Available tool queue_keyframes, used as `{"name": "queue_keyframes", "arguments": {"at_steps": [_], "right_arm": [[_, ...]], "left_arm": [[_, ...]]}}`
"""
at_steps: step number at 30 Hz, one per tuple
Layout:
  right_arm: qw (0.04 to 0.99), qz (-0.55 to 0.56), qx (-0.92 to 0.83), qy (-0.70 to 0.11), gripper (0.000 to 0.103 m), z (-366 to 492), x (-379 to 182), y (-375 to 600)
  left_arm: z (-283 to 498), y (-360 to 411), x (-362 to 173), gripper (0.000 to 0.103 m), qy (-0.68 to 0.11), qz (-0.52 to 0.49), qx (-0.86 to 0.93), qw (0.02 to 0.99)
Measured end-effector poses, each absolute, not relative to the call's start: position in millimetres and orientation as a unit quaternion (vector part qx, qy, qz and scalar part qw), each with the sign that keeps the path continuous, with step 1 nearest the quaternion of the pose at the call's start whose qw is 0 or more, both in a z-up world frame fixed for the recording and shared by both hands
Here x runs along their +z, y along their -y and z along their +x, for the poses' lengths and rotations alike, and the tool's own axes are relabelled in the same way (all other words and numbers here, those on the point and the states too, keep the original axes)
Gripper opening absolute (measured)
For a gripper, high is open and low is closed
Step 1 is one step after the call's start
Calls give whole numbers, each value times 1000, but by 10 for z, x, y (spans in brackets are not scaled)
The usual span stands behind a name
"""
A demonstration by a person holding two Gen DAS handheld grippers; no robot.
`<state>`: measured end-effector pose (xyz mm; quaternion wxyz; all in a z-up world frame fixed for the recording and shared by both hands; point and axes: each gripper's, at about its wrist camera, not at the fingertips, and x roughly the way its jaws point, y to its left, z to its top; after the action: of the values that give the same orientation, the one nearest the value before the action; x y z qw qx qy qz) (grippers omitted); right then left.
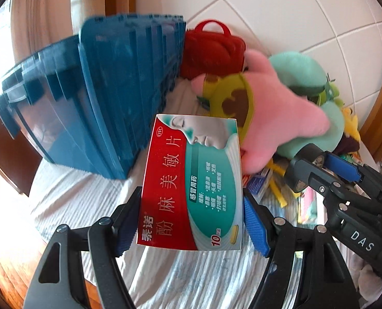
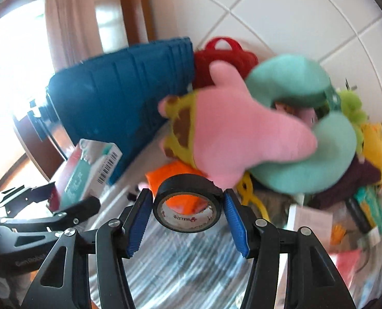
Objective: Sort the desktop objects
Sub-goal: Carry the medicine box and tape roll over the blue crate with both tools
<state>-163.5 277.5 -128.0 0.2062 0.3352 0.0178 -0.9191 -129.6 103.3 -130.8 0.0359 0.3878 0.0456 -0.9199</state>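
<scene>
While a medicine box (image 1: pixel 191 182) was clamped in the left gripper (image 1: pixel 191 221) and a tape roll (image 2: pixel 188 203) in the right gripper (image 2: pixel 188 219), the toy pile (image 2: pixel 242 134) ahead was left unsorted beside the bin (image 1: pixel 108 97).

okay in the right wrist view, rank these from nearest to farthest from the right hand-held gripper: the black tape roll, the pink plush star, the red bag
1. black tape roll: clamped between the right hand-held gripper pads.
2. pink plush star: just beyond, on the pile.
3. red bag: farthest, back by the tiled wall.
</scene>
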Motion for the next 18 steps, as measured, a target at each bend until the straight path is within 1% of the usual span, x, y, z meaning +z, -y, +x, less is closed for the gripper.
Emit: {"name": "queue_keyframes", "arguments": {"at_steps": [18], "right_arm": [[258,264,-928,-51,56,-1667,-554,-2407]], "left_arm": [[-1180,-821,-749,72,-61,319,-942,81]]}}
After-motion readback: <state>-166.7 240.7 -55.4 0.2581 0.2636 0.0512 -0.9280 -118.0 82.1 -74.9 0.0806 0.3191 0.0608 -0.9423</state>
